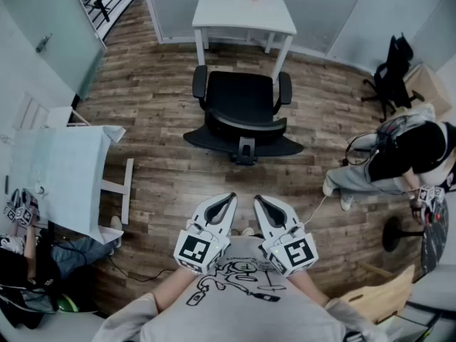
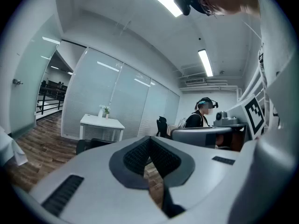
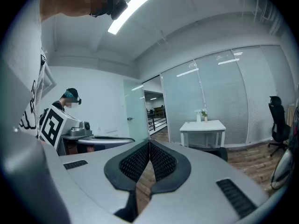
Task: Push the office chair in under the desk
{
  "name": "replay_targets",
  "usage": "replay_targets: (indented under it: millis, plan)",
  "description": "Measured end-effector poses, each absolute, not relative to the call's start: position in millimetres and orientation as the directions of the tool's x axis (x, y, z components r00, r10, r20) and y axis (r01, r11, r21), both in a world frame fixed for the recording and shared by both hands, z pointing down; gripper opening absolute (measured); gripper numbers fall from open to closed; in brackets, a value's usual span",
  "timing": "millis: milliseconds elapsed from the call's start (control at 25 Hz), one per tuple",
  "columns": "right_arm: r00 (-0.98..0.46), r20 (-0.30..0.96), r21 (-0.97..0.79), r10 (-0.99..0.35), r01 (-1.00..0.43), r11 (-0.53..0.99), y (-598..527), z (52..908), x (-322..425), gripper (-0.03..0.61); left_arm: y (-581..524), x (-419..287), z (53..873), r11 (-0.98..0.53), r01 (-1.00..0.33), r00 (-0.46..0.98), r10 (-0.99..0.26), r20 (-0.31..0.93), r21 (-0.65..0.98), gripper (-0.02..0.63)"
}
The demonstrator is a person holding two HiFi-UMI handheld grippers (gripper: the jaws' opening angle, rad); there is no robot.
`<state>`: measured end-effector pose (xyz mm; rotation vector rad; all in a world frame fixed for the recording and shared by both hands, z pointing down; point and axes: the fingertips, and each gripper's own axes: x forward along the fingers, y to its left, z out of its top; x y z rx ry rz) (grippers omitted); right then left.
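Office chair (image 1: 242, 116) in the head view stands on the wood floor (image 1: 164, 169) just short of the white desk (image 1: 244, 14), seat facing it, backrest toward the left gripper (image 1: 231, 198) and right gripper (image 1: 258, 199). Left gripper view: claw pressed together, empty. Right gripper view: likewise pressed together, the desk well ahead

I have open wood floor (image 1: 214, 173) ahead, clear up to the office chair (image 1: 242, 109). The chair stands squarely before the white tabletop (image 1: 242, 13), closing off the gap between its legs. A draped table (image 1: 68, 166) crowds my left, and a seated person (image 1: 399, 155) hems in my right.
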<state>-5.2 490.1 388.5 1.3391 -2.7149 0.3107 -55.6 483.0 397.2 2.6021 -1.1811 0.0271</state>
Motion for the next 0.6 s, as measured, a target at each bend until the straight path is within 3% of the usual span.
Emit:
replay_targets:
  millis: [600]
  plan:
    - [-0.593, 0.159, -0.163, -0.789, -0.804, 0.571, 484.9, 391.8, -6.9, 0.038, 480.8, -65.5, 403.1, -0.637, -0.737, 0.672, -0.728, 0.136, 0.227, 0.002]
